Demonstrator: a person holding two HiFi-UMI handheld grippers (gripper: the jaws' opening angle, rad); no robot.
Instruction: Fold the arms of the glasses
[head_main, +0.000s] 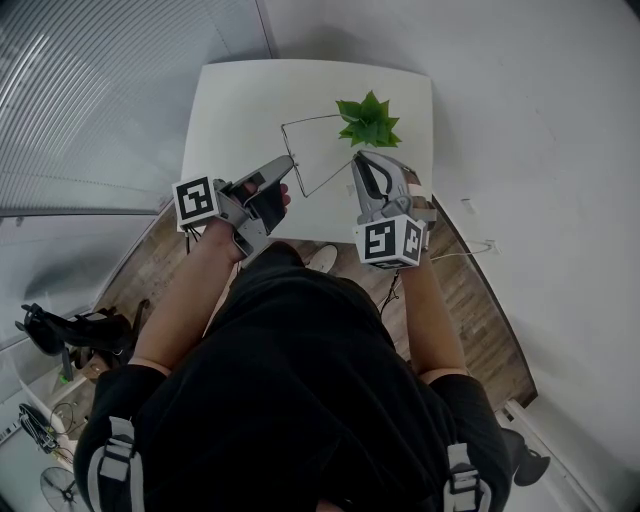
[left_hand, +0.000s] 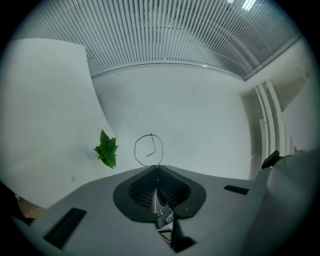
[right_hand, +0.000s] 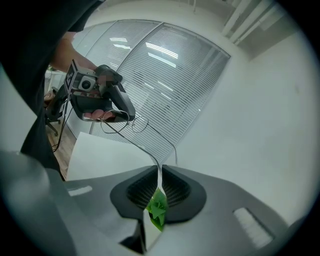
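Thin wire-framed glasses (head_main: 322, 172) hang in the air above the white table (head_main: 230, 110), stretched between my two grippers. The left gripper (head_main: 287, 166) is shut on the front of the glasses, and one round lens rim (left_hand: 148, 150) sticks out past its jaws in the left gripper view. The right gripper (head_main: 358, 160) is shut on the end of one arm (right_hand: 145, 150), which runs from its jaws (right_hand: 159, 170) up to the lenses (right_hand: 125, 125) at the left gripper (right_hand: 100, 95). The other arm (head_main: 310, 120) stands out over the table.
A small green plant (head_main: 368, 122) stands on the table's far right part, just beyond the right gripper. Wooden floor (head_main: 480, 320) lies to the table's right, with a white cable (head_main: 470, 250) on it. Slatted blinds (head_main: 110, 90) are at the left.
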